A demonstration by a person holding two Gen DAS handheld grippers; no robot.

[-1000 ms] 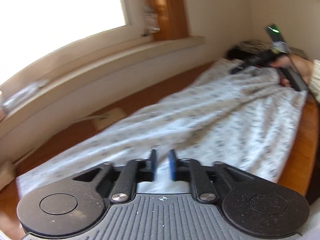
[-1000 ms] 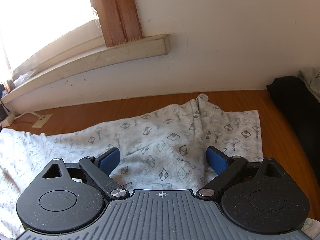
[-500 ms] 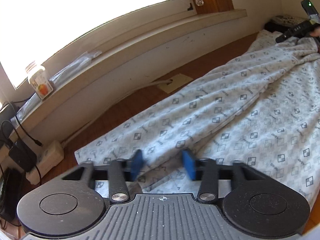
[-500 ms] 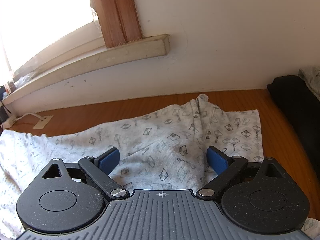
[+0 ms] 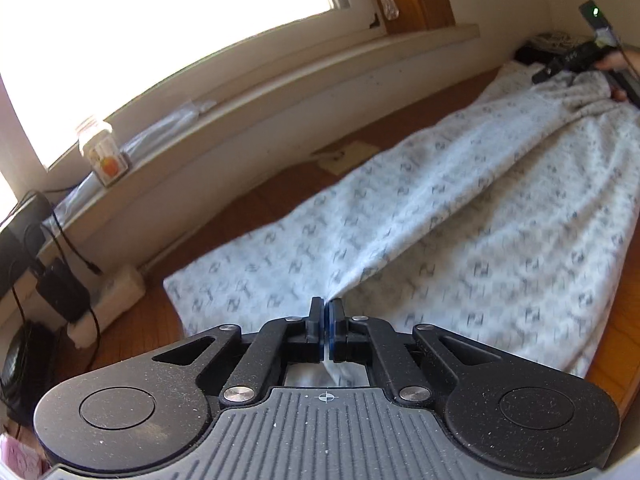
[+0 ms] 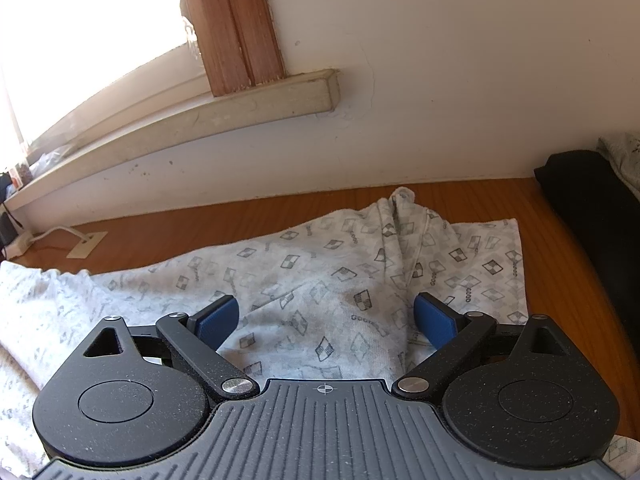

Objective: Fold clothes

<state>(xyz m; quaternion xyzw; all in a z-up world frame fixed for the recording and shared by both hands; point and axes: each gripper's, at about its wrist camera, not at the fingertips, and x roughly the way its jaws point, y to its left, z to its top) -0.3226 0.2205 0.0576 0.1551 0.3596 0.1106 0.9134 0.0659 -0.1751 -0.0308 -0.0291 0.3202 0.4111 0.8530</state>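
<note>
A long white garment (image 5: 460, 216) printed with grey checked squares lies stretched over the wooden table (image 5: 256, 208). My left gripper (image 5: 326, 312) is shut at the garment's near end, and a ridge of cloth runs straight into its blue pads, pinched between them. In the right wrist view the same garment (image 6: 320, 280) ends in a bunched peak near the wall. My right gripper (image 6: 326, 316) stands open low over that end, with cloth lying between its spread fingers (image 6: 218, 316). It also shows far off in the left wrist view as the right gripper (image 5: 560, 68), held by a hand.
A wall and window sill (image 5: 280, 80) run along the table's far side. A jar (image 5: 102, 152) stands on the sill. A power strip (image 5: 108, 300) with cables and an adapter lies at the left. Dark folded clothes (image 6: 588, 208) lie at the right end.
My left gripper slid toward the garment's left end and its jaws went from apart to shut on a fold of cloth. The right gripper stayed still and open.
</note>
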